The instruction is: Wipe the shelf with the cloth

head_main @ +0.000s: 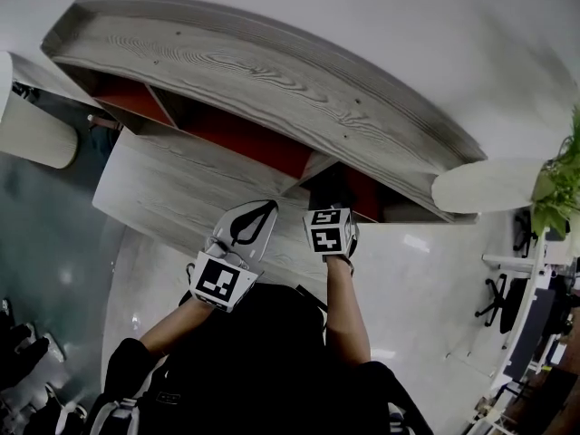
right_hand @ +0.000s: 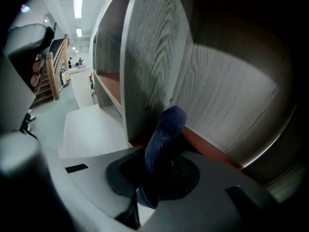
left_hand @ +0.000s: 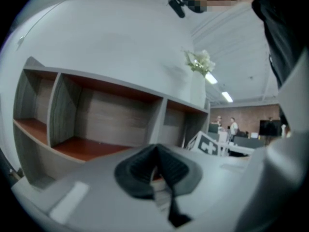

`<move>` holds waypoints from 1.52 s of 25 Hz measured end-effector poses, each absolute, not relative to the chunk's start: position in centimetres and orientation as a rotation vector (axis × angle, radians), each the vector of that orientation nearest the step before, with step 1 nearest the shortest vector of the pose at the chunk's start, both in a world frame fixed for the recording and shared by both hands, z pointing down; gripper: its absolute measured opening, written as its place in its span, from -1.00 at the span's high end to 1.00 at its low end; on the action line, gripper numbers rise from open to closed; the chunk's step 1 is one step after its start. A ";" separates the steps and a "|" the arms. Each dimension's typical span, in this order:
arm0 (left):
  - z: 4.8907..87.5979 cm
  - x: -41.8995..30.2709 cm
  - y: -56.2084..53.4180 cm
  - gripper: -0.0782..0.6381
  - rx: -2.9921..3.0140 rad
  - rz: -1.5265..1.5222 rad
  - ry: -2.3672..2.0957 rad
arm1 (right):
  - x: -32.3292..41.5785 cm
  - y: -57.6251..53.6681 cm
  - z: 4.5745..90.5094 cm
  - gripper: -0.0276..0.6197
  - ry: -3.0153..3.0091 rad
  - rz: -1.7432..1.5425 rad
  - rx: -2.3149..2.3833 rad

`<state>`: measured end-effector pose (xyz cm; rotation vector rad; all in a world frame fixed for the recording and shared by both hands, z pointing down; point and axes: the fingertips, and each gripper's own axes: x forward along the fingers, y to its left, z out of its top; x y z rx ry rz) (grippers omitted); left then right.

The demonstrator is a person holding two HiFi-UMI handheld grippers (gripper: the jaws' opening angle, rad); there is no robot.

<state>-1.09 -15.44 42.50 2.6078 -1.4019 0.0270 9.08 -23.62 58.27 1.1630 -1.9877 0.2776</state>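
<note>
While our right gripper [right_hand: 163,170] pinches one blue cloth [right_hand: 165,129] inside the shelf [head_main: 272,89], centre frame, our left gripper [left_hand: 155,163] hangs closed, empty.

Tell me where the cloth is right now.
The blue cloth is clamped in the right gripper, held inside the shelf's right-end compartment, beside its grey divider and near the reddish floor.
</note>
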 end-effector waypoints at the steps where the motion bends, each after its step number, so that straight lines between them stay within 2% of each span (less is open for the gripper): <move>1: 42.5 -1.2 -15.3 0.77 2.606 0.026 -1.406 | 8.7 -23.5 58.3 0.82 -1.988 0.257 1.143; 6: 42.5 -1.6 -14.6 0.77 2.601 0.026 -1.421 | 7.1 -23.1 58.3 0.82 -1.998 0.138 1.021; 14: 42.0 -2.4 -14.0 0.77 2.600 0.017 -1.448 | 4.7 -18.0 61.2 0.82 -2.055 0.159 0.736; 16: 41.9 -2.5 -13.8 0.77 2.609 0.029 -1.441 | 4.3 -16.7 60.3 0.82 -2.147 0.142 0.807; 19: 42.5 -2.5 -13.8 0.77 2.607 0.054 -1.425 | 5.2 -16.7 57.1 0.82 -2.315 0.305 1.006; 24: 41.7 -1.3 -14.1 0.77 2.643 0.019 -1.389 | 12.0 -18.3 51.2 0.82 -2.393 0.543 1.497; 31: 41.5 -0.2 -14.7 0.77 2.669 0.014 -1.336 | 21.9 -18.2 43.5 0.82 -2.135 0.337 2.054; 34: 41.6 0.1 -15.1 0.77 2.678 0.025 -1.322 | 22.9 -19.0 44.9 0.82 -1.989 0.261 2.044; 38: 41.7 0.4 -15.4 0.77 2.685 0.026 -1.307 | 21.7 -21.6 51.9 0.82 -1.882 0.333 1.835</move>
